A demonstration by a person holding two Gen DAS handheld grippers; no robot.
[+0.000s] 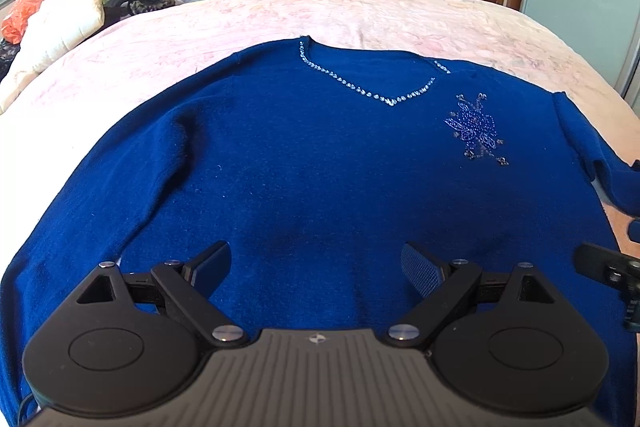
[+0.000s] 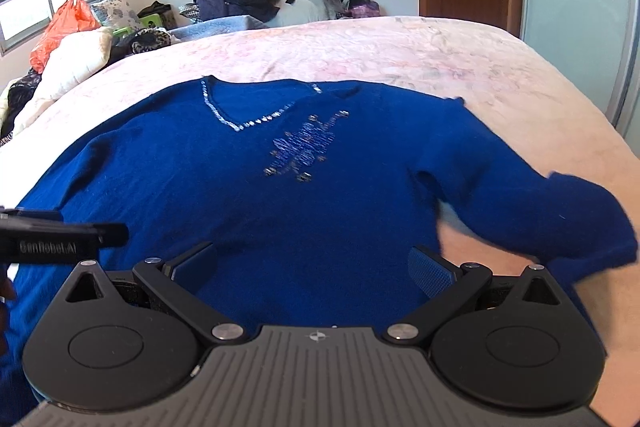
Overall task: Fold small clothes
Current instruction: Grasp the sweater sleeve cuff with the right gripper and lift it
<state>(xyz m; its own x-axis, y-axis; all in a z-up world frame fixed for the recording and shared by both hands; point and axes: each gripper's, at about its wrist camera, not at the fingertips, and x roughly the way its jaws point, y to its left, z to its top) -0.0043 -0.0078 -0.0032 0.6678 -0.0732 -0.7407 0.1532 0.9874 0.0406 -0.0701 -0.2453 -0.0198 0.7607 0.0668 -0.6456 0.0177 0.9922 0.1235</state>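
The blue sweater [image 1: 304,163] lies flat, front up, on the bed [image 1: 360,15], neck at 12 o'clock, so the left gripper [image 1: 316,267] and right gripper [image 2: 312,267], both wide with nothing held, can fold it.

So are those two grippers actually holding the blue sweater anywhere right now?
No. Both the left gripper and right gripper are open above the blue sweater, which lies spread on the bed; nothing is held.

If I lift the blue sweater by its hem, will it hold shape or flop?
Likely floppy: the blue sweater is soft knit lying limp on the bed, its sleeve already bent and rumpled. Probably not slippery, since the fuzzy surface should catch the ribbed fingers. The beaded flower may snag or weigh that side slightly.
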